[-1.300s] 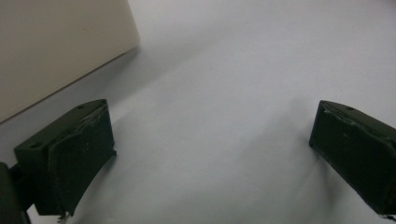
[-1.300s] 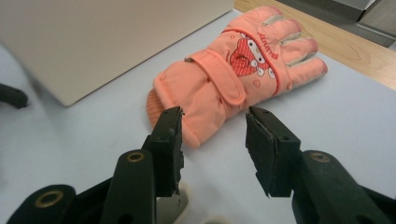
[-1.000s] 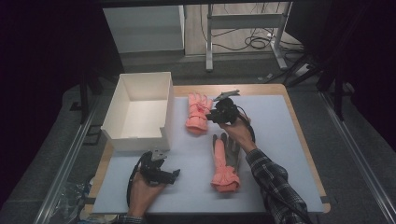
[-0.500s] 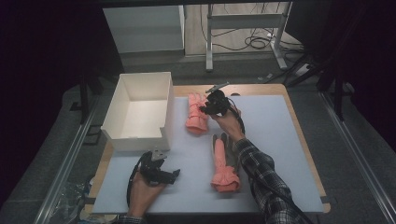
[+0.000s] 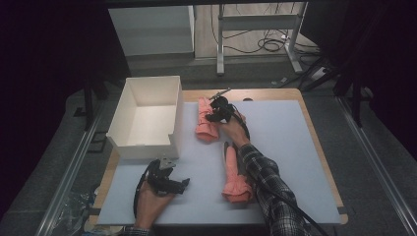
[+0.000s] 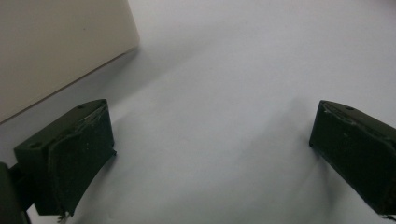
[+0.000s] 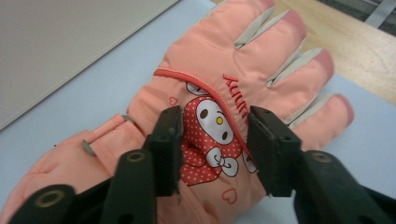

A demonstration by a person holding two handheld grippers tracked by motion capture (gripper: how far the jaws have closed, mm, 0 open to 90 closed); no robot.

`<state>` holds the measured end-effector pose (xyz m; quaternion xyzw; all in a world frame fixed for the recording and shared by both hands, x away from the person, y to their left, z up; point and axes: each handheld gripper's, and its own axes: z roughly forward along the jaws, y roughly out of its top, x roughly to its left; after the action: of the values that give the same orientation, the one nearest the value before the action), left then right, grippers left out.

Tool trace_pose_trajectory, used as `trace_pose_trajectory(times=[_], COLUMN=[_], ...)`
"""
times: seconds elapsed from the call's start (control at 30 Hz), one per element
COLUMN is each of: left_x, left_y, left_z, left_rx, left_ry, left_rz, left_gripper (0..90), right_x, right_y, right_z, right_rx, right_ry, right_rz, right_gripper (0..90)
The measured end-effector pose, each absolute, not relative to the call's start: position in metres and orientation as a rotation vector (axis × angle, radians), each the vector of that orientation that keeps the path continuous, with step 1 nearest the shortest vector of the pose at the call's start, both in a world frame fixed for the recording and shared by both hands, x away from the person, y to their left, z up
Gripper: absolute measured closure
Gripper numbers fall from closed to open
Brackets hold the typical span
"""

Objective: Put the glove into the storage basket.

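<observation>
Fingers of the right gripper [image 7: 214,149] stand part-way apart over the back of a pink glove [image 7: 219,116], one on each side of its red polka-dot cartoon patch; they have just been opening, and from the right gripper view I cannot tell whether the pads still touch the fabric, though nothing is pinched up between them; the glove lies flat with its fingertips toward the wooden edge of the surface, its cuff toward the near side. In the high view this right gripper [image 5: 216,114] sits at the far middle of the pale blue mat [image 5: 295,142], on top of the same glove [image 5: 205,123], which lies just beside the right wall of the white box [image 5: 147,118]; the box is open-topped and stands at the far left of the mat. A second pink glove [image 5: 235,177] lies nearer the person, well apart from the first, partly under the checked sleeve [image 5: 268,187] of the right arm, its cuff toward the near edge. The left gripper [image 5: 169,181] rests low on the near left of the mat, just in front of the box; in the left gripper view its fingers [image 6: 70,158] are spread wide with bare mat between them and the box wall [image 6: 60,51] at the upper left.
</observation>
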<state>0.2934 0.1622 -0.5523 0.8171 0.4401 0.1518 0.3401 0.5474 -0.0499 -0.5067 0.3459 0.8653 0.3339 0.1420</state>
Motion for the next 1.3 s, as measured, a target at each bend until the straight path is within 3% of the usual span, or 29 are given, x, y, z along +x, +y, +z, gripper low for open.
trace_pose_trajectory(times=[0.27, 0.33, 0.77, 1.3], left_x=[0.293, 0.293, 0.293, 0.293], left_y=[0.162, 0.162, 0.162, 0.162], left_z=[-0.552, -0.552, -0.552, -0.552], left_rx=[2.126, 2.126, 2.127, 2.129], left_ry=[1.145, 1.145, 1.146, 1.144], left_rz=[0.396, 0.395, 0.395, 0.397], left_gripper=[0.0, 0.0, 0.0, 0.0], right_x=[0.544, 0.542, 0.526, 0.48], right_y=[-0.049, -0.046, -0.059, -0.089], right_z=[-0.511, -0.507, -0.473, -0.427], right_rx=[1.039, 1.02, 1.028, 0.906], right_ry=[2.488, 2.482, 2.477, 2.542], right_rz=[0.949, 0.914, 1.069, 1.146], right_gripper=[83.1, 85.8, 86.6, 86.1])
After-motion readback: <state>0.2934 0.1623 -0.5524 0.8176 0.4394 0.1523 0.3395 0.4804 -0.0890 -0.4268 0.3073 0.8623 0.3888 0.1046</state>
